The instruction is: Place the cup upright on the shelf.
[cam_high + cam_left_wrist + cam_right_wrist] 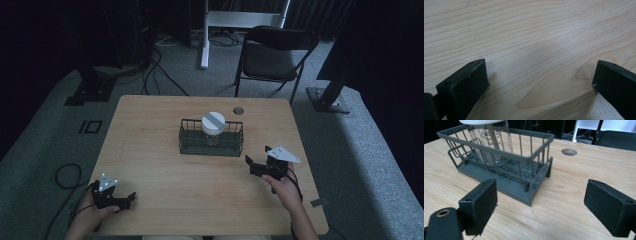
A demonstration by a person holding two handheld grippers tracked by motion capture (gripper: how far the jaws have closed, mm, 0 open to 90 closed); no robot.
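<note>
A dark wire basket [235, 141] stands in the middle of the wooden table [150, 150]. Inside it stands a clear jar with a white lid [213, 121], upright. The right gripper view has the basket [524, 192] close ahead and the jar [490, 142] inside it at the upper left. My right gripper [258, 161] is open to the right of the basket, apart from it, with nothing between its jaws [541, 205]. My left gripper [129, 199] rests near the front left of the table, open over bare wood [541, 80].
A round cable hole [238, 110] sits in the table behind the basket. A black folding chair [275, 55] and a white stand [205, 40] are on the floor beyond the table. Cables [67, 175] lie on the carpet to the left.
</note>
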